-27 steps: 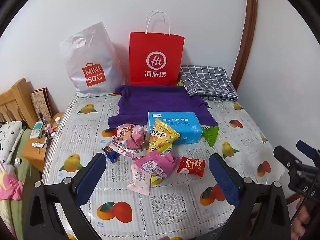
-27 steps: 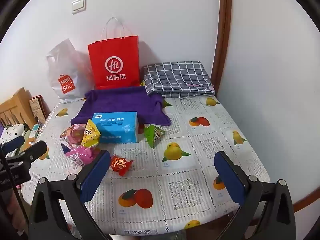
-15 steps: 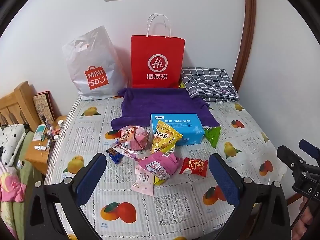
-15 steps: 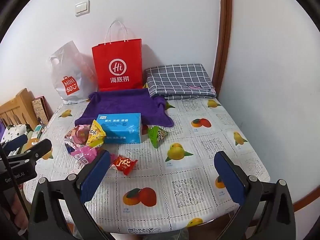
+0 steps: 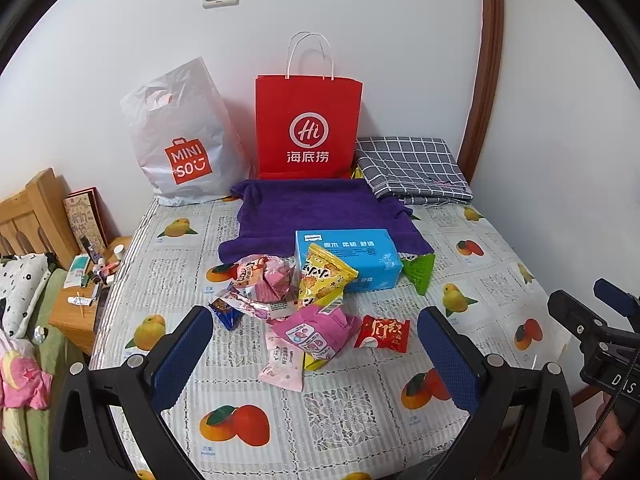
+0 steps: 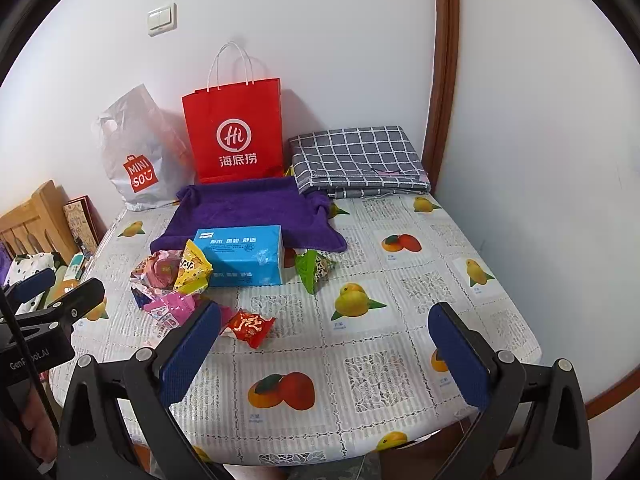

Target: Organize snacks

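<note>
Several snack packets lie in a loose heap on the fruit-print tablecloth: a yellow bag [image 5: 324,280], pink packets [image 5: 320,332], a red packet [image 5: 384,334] and a green triangular one [image 5: 419,270]. A blue tissue box [image 5: 352,256] sits behind them, partly on a purple towel [image 5: 316,208]. My left gripper [image 5: 316,354] hovers open above the table's near edge, in front of the heap, holding nothing. My right gripper [image 6: 324,348] is open too, over the table's near right part, with the red packet [image 6: 248,326] just past its left finger.
A red paper bag [image 5: 308,128] and a white plastic bag [image 5: 180,140] stand against the back wall. A folded grey checked cloth [image 5: 412,168] lies at the back right. A wooden headboard, bedding and a cluttered bedside stand [image 5: 80,292] are on the left.
Both grippers have drawn back and up slightly, so the bags and wall switch sit lower in view. The snacks have not moved.
</note>
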